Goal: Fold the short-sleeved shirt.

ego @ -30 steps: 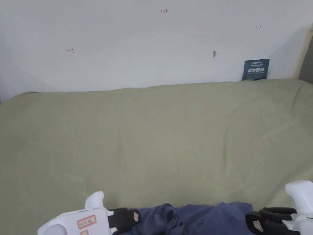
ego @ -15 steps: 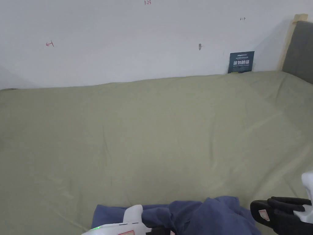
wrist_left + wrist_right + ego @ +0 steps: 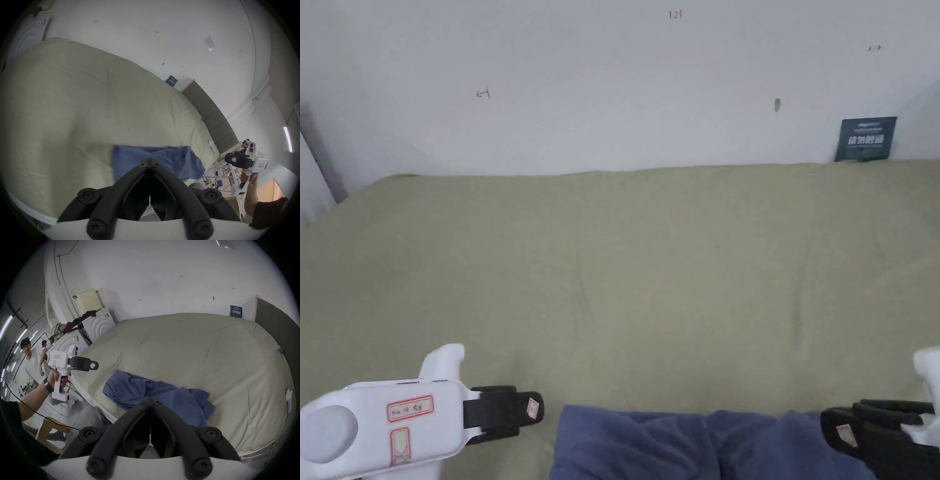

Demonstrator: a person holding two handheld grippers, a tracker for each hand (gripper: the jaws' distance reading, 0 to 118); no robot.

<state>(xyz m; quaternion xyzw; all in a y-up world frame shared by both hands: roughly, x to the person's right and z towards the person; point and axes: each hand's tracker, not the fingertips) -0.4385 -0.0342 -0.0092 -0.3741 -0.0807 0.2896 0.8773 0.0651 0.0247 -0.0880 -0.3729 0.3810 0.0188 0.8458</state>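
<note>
Half a second ago the left gripper sat low over the blue short-sleeved shirt; now it is held off to the shirt's left, above the near edge of the bed, apart from the cloth. Its black jaws are pressed together with nothing between them, as the left gripper view shows, the tips meeting over bare air with the shirt behind them. The right gripper is at the shirt's right end in the head view, jaws likewise closed and empty; in its own view the tips meet in front of the garment without pinching it.

The shirt lies crumpled in a loose heap on the olive-green sheet close to the bed's near edge, roughly midway along it, one flatter flap spread toward the left and a bunched mass toward the right. A small dark sign leans against the white wall at the bed's far right corner. In the right gripper view a person's left hand grips the white handle of the left gripper, two white appliances stand past the bed's left end with clothes heaped on top, and another person in a white shirt stands farther back
</note>
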